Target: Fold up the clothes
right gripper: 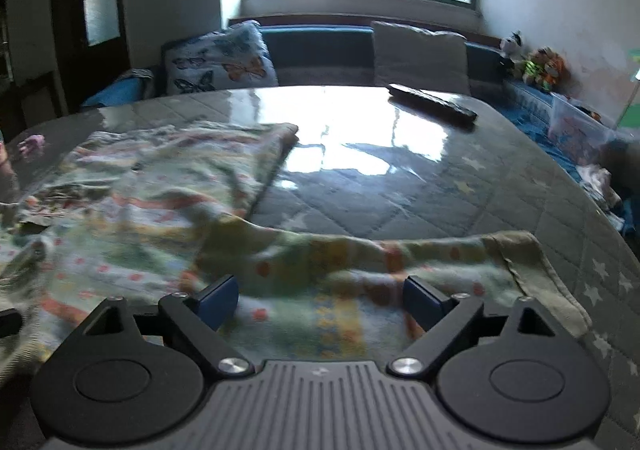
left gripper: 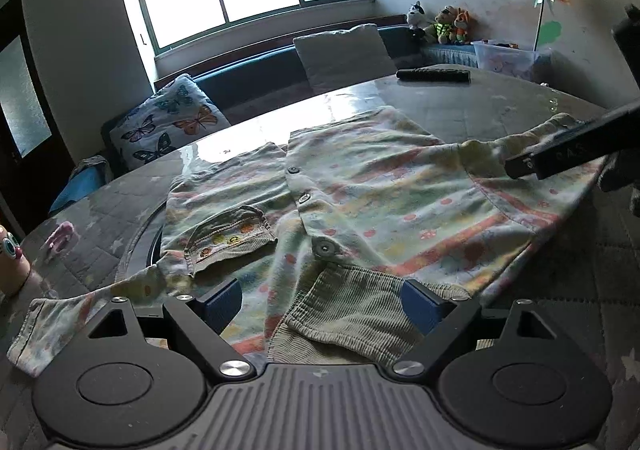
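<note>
A pastel patterned button-front child's jacket point(left gripper: 360, 202) lies spread on the quilted grey worktop point(left gripper: 500, 106). The left gripper point(left gripper: 324, 308) hangs spread over its ribbed hem; the right gripper point(right gripper: 320, 300) hangs spread over a sleeve. Beyond the worktop, a clear plastic box point(left gripper: 508, 56) holds items too blurred to identify.

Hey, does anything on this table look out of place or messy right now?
The shirt lies rumpled, not flat: its collar is flipped up and creases run across the front. A remote control sits at the table's far edge. Nothing looks spilled or damaged.
</note>
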{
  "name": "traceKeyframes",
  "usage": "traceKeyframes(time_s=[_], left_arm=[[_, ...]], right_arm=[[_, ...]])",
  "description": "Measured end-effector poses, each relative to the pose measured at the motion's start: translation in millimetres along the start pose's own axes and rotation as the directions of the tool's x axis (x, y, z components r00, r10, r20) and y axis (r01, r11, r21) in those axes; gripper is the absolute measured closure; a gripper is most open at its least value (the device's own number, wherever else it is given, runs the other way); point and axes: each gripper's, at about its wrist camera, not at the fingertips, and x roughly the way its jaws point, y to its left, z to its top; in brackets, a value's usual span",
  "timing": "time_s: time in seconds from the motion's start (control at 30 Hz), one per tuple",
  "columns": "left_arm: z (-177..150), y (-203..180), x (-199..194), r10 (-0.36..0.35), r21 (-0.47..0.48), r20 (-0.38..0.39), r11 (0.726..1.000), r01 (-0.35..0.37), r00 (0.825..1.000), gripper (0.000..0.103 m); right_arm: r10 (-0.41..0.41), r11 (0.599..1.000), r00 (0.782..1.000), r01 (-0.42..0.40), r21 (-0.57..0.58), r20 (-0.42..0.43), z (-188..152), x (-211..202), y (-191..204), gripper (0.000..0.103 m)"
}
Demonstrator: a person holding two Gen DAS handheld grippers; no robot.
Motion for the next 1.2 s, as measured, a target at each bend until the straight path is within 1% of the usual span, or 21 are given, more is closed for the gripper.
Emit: traceKeyframes(time_s=[0.3, 0.47, 0.53, 0.6, 0.67, 0.7, 0.87, 1.03, 1.2], left_arm=[[17.0, 9.3, -3.1, -0.015, -0.061, 0.012, 0.998, 0.015, 1.000, 0.012], [18.2, 10.7, -0.5, -0.011, -0.073, 0.003, 0.997, 0.011, 1.000, 0.011], [18.7, 11.0, -0.5, -0.009, -0.074, 0.003, 0.997, 0.009, 1.000, 0.011], [19.6, 11.4, -0.9, -0.008, -0.076, 0.004, 0.997, 0.008, 1.000, 0.010], [20.6, 12.0, -1.8, -0.006, -0.077, 0.008, 0.997, 0.007, 1.000, 0.008], [21.2, 12.3, -2.2, -0.005, -0.077, 0.010, 0.997, 0.006, 1.000, 0.008], [25.4, 9.8, -1.9, -0.007, -0.073, 0.016, 0.997, 0.008, 1.000, 0.007], [27.7, 4.4, -0.3, -0.019, -0.064, 0.017, 0.998, 0.020, 1.000, 0.003], [29.5, -1.0, 0.2, -0.031, -0.056, 0.022, 0.998, 0.032, 0.999, 0.000]], right_arm=[[-0.084, 0.996, 0.996, 0.084, 0.043, 0.000, -5.6, -5.6, -26.4, 0.013], [-0.128, 0.988, 0.992, 0.128, 0.084, -0.006, -9.2, -9.5, -45.0, 0.016], [-0.147, 0.984, 0.989, 0.147, 0.103, -0.003, -10.7, -12.2, -53.6, 0.021], [-0.161, 0.979, 0.987, 0.159, 0.124, 0.004, -11.6, -15.6, -62.8, 0.023], [-0.174, 0.974, 0.985, 0.171, 0.146, 0.010, -12.4, -19.0, -72.1, 0.030], [-0.179, 0.972, 0.984, 0.175, 0.159, 0.012, -13.0, -20.6, -76.7, 0.035], [-0.225, 0.953, 0.974, 0.216, 0.211, 0.018, -15.6, -26.7, -98.5, 0.036], [-0.233, 0.945, 0.972, 0.224, 0.238, 0.010, -18.7, -28.1, -112.6, 0.044], [-0.240, 0.943, 0.971, 0.232, 0.237, 0.003, -21.5, -27.1, -114.6, 0.049]])
